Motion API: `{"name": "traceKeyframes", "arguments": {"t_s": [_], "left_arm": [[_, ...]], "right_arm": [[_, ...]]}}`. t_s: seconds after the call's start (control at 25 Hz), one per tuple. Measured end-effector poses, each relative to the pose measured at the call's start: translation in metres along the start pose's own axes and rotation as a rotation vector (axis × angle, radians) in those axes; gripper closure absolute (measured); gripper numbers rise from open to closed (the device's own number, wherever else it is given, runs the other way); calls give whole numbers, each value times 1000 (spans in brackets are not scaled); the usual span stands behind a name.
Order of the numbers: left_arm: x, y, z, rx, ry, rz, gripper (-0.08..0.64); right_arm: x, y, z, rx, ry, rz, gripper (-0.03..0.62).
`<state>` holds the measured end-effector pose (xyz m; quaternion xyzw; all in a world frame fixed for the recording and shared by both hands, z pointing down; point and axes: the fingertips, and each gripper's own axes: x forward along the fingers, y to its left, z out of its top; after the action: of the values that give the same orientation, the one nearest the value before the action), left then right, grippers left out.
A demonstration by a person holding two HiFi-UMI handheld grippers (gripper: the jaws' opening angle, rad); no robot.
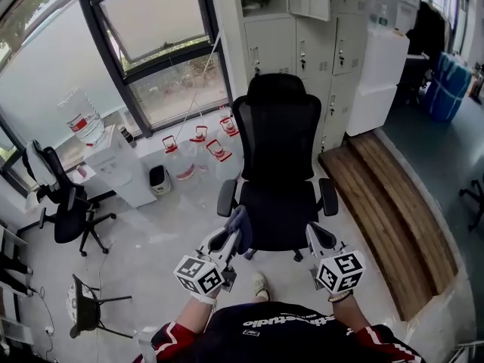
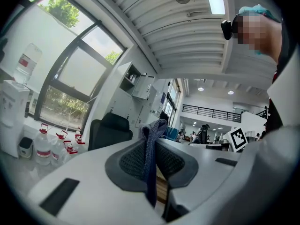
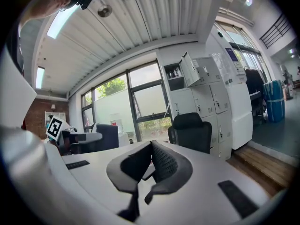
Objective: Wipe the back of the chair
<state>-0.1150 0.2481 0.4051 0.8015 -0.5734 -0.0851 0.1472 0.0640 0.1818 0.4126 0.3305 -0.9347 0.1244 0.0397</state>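
Head view steeply down from above, gripper views low, tilted upward, all sharing the chair (image 1: 278, 153)

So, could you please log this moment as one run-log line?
left hand-held gripper: shut on cloth | right hand-held gripper: shut, empty | chair back: ahead of both, not yet touched

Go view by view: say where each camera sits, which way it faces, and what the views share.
Head view: on the person's head, looking steeply down at the black chair; left gripper, right gripper and dark shirt show.
Left gripper view: on the left gripper, looking along jaws shut on a blue cloth toward the chair.
Right gripper view: on the right gripper, along shut, empty jaws toward the chair.
Shared: all three show the chair.
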Motion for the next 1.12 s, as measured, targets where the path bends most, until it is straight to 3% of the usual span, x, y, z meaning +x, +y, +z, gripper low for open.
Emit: {"name": "traceKeyframes", "arguments": {"t_s": [0.4, 0.76, 1.12], "left_arm": [[85, 87, 64, -11, -35, -52, 503], [110, 176, 87, -55, -71, -31, 503], [130, 222, 91, -89, -70, -2, 503]], "right_arm": [[116, -26, 60, -33, -4, -30, 580], [213, -14, 68, -56, 39, -3, 579], [251, -22, 70, -58, 82, -9, 578]]}}
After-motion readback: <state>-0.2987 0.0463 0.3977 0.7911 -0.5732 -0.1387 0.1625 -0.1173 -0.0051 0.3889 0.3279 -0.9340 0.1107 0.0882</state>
